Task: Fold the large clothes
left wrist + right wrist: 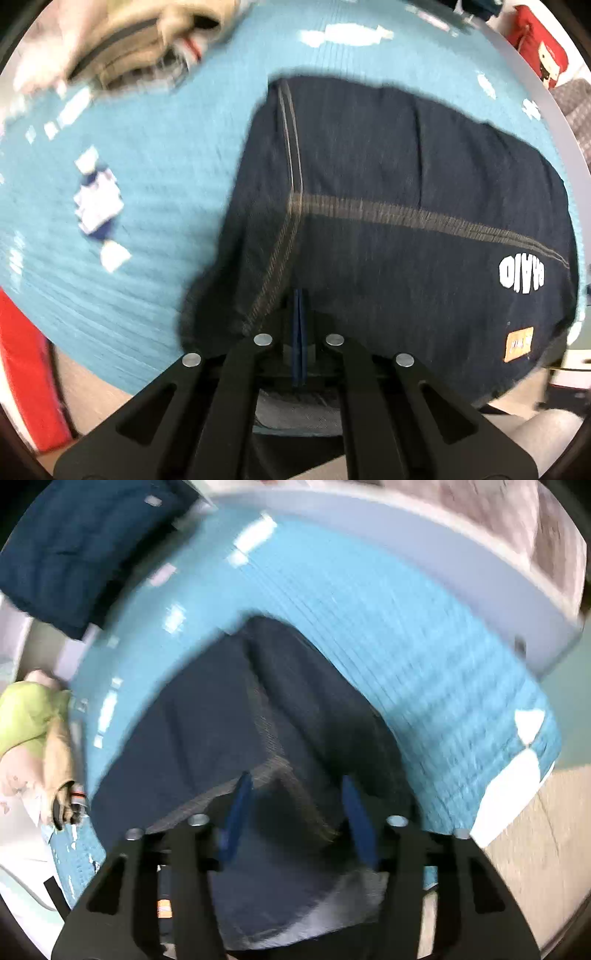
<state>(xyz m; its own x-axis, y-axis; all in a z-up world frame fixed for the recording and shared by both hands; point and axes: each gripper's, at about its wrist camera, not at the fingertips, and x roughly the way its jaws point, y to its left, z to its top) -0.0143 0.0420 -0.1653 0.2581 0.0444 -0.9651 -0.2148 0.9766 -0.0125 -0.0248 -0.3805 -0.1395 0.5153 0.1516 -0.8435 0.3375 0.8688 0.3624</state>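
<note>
Blurred dark denim garment (388,192), near edge hidden

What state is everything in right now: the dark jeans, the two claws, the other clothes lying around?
Dark jeans: folded into a compact block on the blue cover.
Left claw: shut, blue fingers together over the jeans; no fabric visibly pinched.
Right claw: open, above the jeans, nothing held.
Blue cover: spread flat.
Tan garment: bunched up, unfolded.
Navy garment: lying off at the edge, apart from the jeans.

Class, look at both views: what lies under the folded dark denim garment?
The dark denim garment rests on a blue patterned cloth, which shows all around it. What lies beneath its folded layers is hidden.
</note>
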